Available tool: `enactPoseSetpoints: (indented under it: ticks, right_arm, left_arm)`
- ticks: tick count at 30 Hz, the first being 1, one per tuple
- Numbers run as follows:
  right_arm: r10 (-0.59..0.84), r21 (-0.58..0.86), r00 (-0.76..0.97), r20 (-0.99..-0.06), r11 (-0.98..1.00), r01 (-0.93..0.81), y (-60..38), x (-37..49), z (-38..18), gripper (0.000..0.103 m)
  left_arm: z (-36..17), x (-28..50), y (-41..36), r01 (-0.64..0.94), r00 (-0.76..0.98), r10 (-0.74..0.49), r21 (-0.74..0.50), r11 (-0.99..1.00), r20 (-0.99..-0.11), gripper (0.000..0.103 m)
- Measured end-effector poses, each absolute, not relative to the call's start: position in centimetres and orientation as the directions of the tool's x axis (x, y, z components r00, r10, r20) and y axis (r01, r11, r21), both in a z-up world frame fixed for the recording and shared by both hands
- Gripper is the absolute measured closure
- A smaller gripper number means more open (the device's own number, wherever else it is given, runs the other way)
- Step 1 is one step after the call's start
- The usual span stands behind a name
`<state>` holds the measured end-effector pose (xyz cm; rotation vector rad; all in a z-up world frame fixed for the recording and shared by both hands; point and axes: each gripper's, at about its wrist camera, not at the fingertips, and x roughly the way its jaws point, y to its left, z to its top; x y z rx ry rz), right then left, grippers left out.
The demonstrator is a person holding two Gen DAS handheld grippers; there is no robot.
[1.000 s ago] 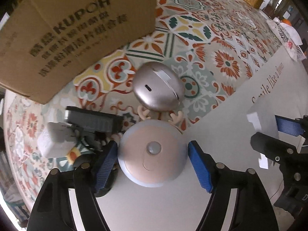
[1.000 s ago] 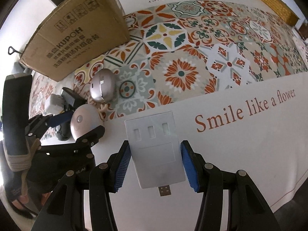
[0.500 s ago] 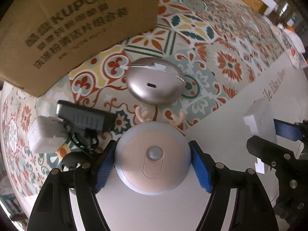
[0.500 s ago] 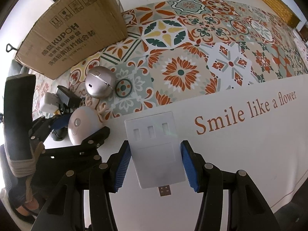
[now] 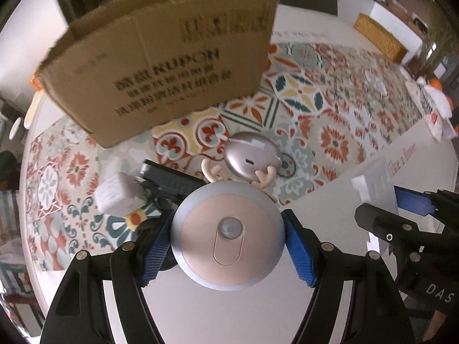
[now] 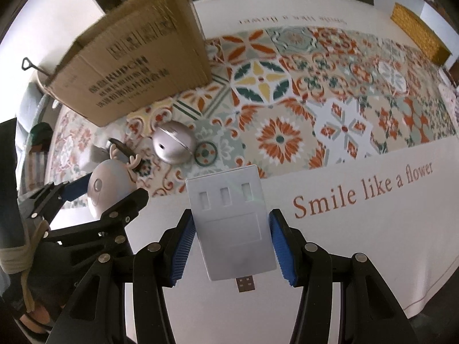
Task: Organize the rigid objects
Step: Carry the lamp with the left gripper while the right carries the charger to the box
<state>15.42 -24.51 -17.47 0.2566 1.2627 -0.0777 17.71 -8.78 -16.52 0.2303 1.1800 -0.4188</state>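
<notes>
My left gripper (image 5: 228, 246) is shut on a round pink deer-antler lamp (image 5: 228, 239) and holds it off the table; it also shows in the right wrist view (image 6: 107, 189). My right gripper (image 6: 229, 243) is shut on a white USB hub (image 6: 232, 223) with a plug at its near end; the hub shows at the right of the left wrist view (image 5: 375, 183). A silver egg-shaped case (image 5: 252, 159) lies on the patterned cloth beyond the lamp. A large cardboard box (image 5: 160, 66) stands at the back left.
A dark grey block (image 5: 169, 179), a white charger (image 5: 119, 197) and a black cable lie left of the lamp. The patterned tablecloth (image 6: 315, 114) runs to the right, with a white border (image 6: 358, 192) printed "Smile like a flower". A wicker basket (image 6: 416, 33) sits far right.
My left gripper closed on the deer lamp and lifted it up and back from the table. My right gripper kept its hold on the USB hub and rose too.
</notes>
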Motion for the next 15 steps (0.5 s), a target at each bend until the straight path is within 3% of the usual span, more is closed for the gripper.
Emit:
enactPoseSetpoints:
  ticks: [15]
  right_arm:
    - [0.114,0.162,0.456,-0.882,0.984,0.068,-21.7,16.5,-10.9,0.050]
  left_arm:
    - [-9.6,17.8,-6.0,0.327,0.477,-0.202,-0.041,0.944,-0.855,0.029]
